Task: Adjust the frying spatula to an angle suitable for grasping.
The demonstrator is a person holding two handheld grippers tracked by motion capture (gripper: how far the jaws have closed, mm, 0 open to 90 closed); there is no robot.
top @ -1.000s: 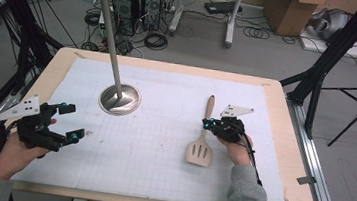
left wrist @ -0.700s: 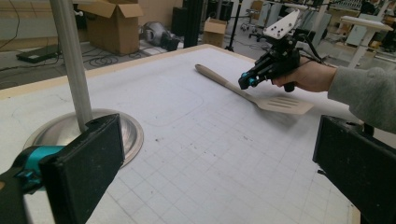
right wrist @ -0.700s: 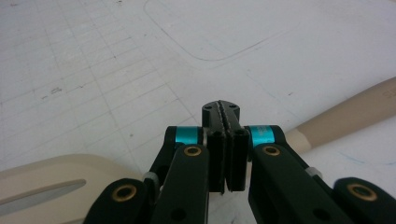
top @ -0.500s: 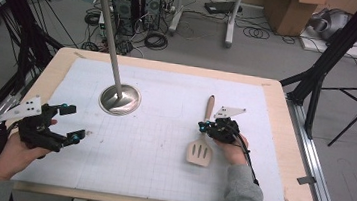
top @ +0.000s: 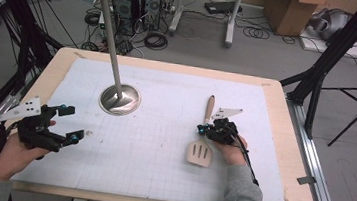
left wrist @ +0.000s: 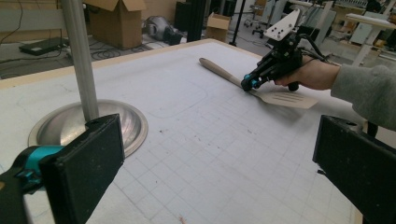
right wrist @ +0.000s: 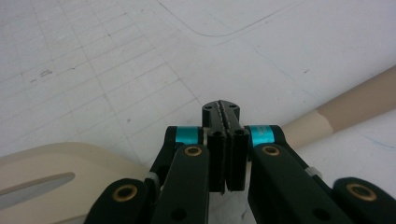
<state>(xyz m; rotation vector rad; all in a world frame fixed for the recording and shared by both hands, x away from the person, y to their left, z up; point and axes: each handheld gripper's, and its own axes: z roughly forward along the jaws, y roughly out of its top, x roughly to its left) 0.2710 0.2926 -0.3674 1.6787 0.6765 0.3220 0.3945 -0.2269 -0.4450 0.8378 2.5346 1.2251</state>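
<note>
High view: right tool pressed together over the neck of a wooden spatula lying flat on the surface, nothing visibly pinched; left tool spread wide near the left edge, well apart from a metal stand

Left gripper view: own jaws spread with bare mat between; spatula far off under the right tool

Right gripper view: jaws pressed together just above the spatula

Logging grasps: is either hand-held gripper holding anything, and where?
Right hand-held gripper looks shut on the spatula at its neck; left hand-held gripper holds nothing.
</note>
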